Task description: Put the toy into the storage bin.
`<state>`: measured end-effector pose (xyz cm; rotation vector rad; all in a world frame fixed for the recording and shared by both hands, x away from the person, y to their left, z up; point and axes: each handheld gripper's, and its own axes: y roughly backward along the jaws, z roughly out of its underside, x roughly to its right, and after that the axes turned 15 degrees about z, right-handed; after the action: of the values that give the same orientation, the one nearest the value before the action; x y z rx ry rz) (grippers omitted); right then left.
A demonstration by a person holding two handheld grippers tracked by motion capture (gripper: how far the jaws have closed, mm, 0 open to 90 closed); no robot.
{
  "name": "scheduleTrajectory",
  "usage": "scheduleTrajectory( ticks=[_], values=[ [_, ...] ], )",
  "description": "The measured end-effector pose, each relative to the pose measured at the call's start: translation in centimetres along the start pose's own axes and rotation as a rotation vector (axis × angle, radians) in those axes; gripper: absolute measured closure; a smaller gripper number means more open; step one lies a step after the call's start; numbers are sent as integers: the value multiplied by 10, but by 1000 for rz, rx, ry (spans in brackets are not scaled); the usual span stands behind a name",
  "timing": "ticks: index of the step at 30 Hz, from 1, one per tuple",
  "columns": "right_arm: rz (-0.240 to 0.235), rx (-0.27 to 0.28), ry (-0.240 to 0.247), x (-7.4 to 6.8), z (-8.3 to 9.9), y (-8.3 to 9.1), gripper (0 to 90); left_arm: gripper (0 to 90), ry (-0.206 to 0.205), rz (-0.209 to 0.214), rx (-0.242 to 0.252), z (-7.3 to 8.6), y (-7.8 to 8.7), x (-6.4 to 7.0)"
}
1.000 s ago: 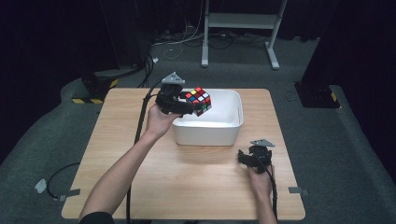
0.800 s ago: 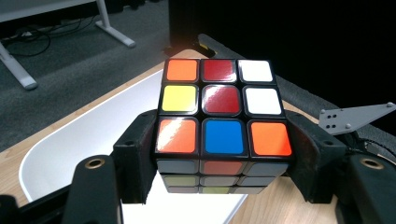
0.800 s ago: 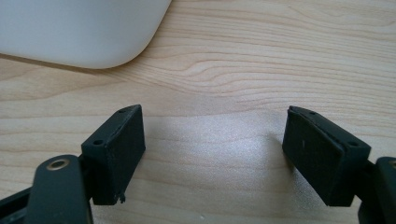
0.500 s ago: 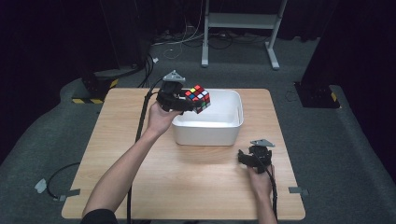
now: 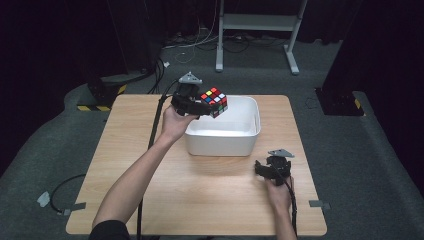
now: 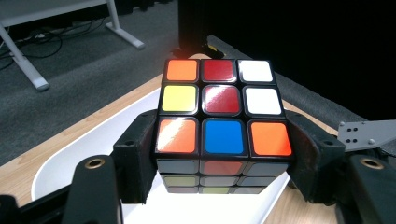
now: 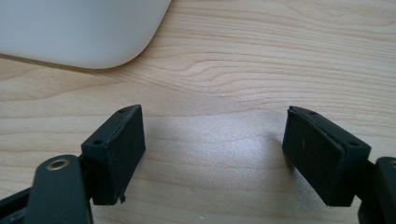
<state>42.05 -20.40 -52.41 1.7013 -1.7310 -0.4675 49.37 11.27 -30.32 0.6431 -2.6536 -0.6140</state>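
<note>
A scrambled Rubik's cube (image 5: 214,101) hangs in the air over the back left corner of the white bin (image 5: 222,142). My left gripper (image 5: 207,107) is shut on it, jaws pressing its two sides. In the left gripper view the cube (image 6: 223,116) shows an orange, red, white, yellow and blue top face, with the bin's (image 6: 93,149) inside below it. My right gripper (image 5: 262,167) rests low on the wooden table (image 5: 150,200) in front of the bin's right corner. Seen from its own camera, the right gripper (image 7: 212,149) stands open with bare wood between the jaws.
The bin's rounded corner (image 7: 84,28) lies just ahead and to the left in the right gripper view. Cables trail from both grippers across the table. Beyond the table's far edge stand a white frame (image 5: 260,30) and dark floor equipment (image 5: 340,100).
The left gripper has lifted the cube slightly above the bin's back left corner. The right gripper has stayed where it was.
</note>
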Motion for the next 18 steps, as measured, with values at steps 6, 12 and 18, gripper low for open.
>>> scheduleTrajectory(
  ticks=[6, 12, 18],
  values=[
    [0, 0, 0, 0, 0, 0, 210, 342, -3, -8, -2, -7, -2, -3],
    [0, 0, 0, 0, 0, 0, 210, 342, -2, -12, -5, -11, -5, -6],
    [-1, 0, -1, 0, 0, 0, 210, 342, 11, -16, 1, -14, -13, -12]
  ],
)
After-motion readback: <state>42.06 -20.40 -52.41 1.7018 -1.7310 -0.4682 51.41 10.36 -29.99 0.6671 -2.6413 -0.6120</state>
